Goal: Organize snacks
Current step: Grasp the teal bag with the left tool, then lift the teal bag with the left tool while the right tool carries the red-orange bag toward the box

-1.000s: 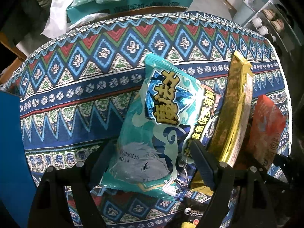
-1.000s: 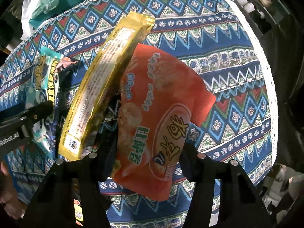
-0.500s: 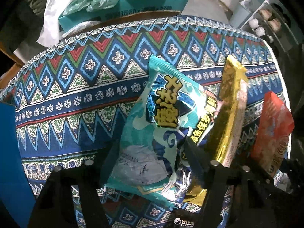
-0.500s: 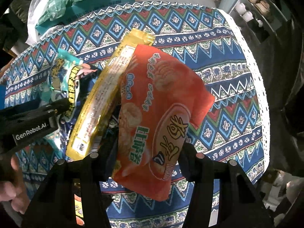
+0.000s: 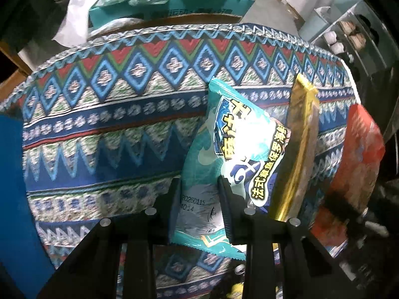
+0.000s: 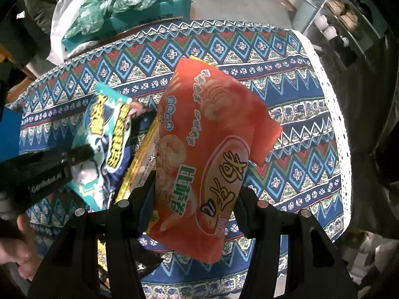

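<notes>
My left gripper is shut on the lower part of a teal snack bag, which crumples between the black fingers. To its right a gold packet stands on edge, leaning against the teal bag. My right gripper is shut on an orange snack bag and holds it above the patterned tablecloth. In the right wrist view the gold packet is mostly hidden behind the orange bag, and the teal bag lies left of it. I cannot tell what holds the gold packet.
A teal box with crumpled plastic bags sits beyond the table's far edge. A blue object borders the table on the left. A shelf with small items stands at the upper right. A person's hand grips the left gripper's handle.
The left jaws closed onto the teal bag and squeezed it. The right gripper rose with the orange bag, so the table looks farther away and the gold packet is more covered.
</notes>
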